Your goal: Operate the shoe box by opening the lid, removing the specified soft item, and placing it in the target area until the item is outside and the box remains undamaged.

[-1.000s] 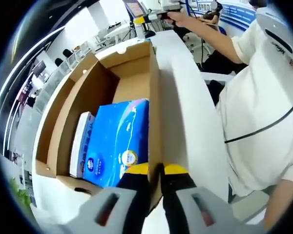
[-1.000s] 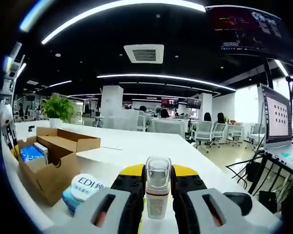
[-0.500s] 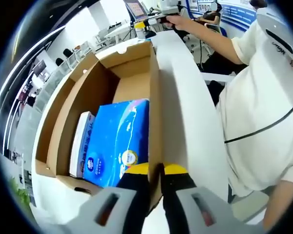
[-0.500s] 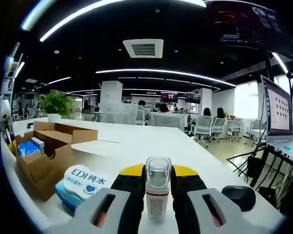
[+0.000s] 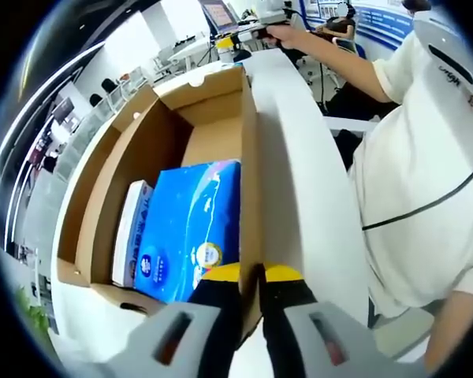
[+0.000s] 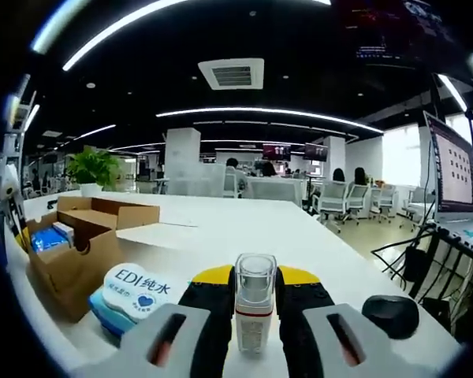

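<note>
The open cardboard shoe box (image 5: 142, 150) holds a blue soft tissue pack (image 5: 191, 228) and a white-edged pack (image 5: 130, 228) beside it. My left gripper (image 5: 251, 276) is shut on the box's near side wall (image 5: 248, 157), its jaws straddling the cardboard edge. In the right gripper view the same box (image 6: 71, 252) sits at the left on the white table (image 6: 244, 236). My right gripper (image 6: 255, 303) is shut on a small bottle (image 6: 255, 299) with a clear cap, held upright above the table.
A wet-wipes pack (image 6: 130, 295) with a white label lies next to the box. A black mouse (image 6: 390, 315) rests at the right. A person in a white shirt (image 5: 426, 173) stands beside the table, arm stretched to the far end. Office chairs and a plant stand beyond.
The right gripper view has shifted slightly, bringing the wet-wipes pack and mouse further into sight. The left gripper and box have not moved.
</note>
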